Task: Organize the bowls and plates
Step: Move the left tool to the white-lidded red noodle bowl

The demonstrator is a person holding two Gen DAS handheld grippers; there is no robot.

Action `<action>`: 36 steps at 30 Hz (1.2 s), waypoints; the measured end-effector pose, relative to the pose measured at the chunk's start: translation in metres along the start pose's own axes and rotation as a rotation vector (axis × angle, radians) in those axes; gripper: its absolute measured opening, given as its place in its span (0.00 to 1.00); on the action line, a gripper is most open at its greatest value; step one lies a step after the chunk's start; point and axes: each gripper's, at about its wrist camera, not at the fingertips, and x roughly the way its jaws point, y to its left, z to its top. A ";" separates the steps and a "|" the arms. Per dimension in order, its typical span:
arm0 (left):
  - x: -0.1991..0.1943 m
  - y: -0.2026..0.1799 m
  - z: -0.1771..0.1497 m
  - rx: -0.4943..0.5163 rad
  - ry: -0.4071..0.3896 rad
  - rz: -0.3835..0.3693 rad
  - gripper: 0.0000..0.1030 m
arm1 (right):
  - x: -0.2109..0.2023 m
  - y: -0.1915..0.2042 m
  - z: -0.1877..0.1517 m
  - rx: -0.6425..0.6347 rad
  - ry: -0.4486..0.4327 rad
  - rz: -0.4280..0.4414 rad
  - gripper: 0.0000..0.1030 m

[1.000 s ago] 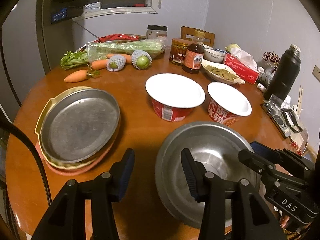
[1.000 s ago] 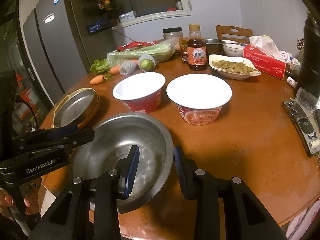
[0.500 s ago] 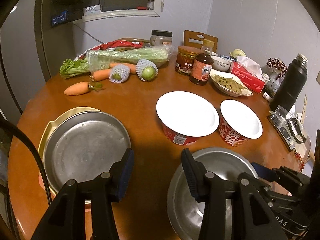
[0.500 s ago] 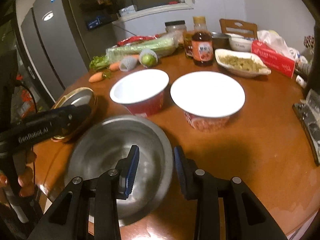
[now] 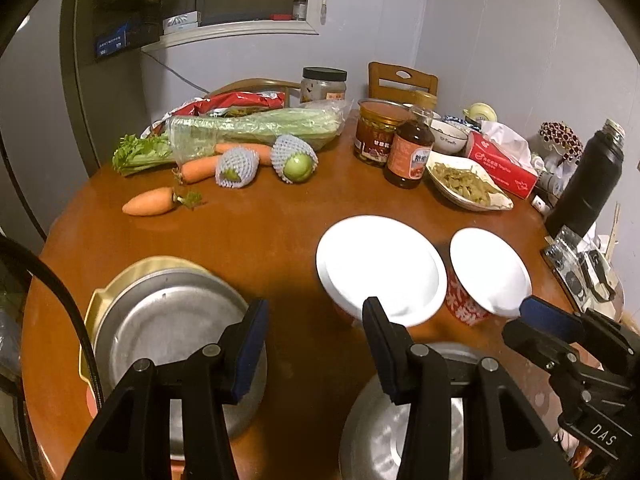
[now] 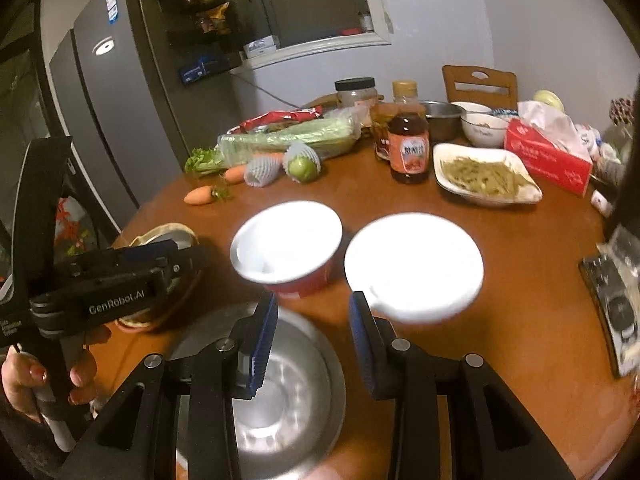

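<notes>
A steel bowl (image 6: 288,396) sits on the round wooden table (image 5: 280,240) at its near edge, below my right gripper (image 6: 312,332), which is open; the bowl's rim shows in the gap beneath the fingers, untouched. In the left wrist view the steel bowl (image 5: 400,436) lies half hidden behind my right finger. My left gripper (image 5: 314,344) is open over bare table with nothing in it. To its left is a stack of plates (image 5: 168,328), a steel one on top. Two red noodle bowls (image 5: 380,268) (image 5: 490,272) with white tops stand side by side just beyond.
Carrots (image 5: 148,202), celery (image 5: 248,128), netted fruit (image 5: 294,160), jars, a sauce bottle (image 5: 410,152), a dish of food (image 5: 468,186), a tissue box (image 5: 500,164) and a black flask (image 5: 588,184) crowd the far and right side. A hand (image 6: 36,380) holds the left gripper's handle.
Both grippers drew back and rose; the steel bowl, plates and noodle bowls have slid lower in both views. The jaws kept their gaps.
</notes>
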 end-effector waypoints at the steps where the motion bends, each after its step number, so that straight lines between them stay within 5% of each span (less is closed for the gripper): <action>1: 0.002 0.000 0.003 -0.002 0.002 0.002 0.47 | 0.003 0.001 0.006 -0.005 0.003 0.005 0.37; 13: 0.032 0.003 0.030 0.016 0.053 0.030 0.47 | 0.047 0.003 0.021 0.054 0.110 0.085 0.37; 33: 0.079 -0.004 0.035 0.036 0.157 -0.054 0.47 | 0.088 -0.003 0.034 0.021 0.156 0.013 0.35; 36: 0.080 -0.008 0.033 0.044 0.164 -0.076 0.38 | 0.089 -0.002 0.034 0.007 0.154 0.013 0.31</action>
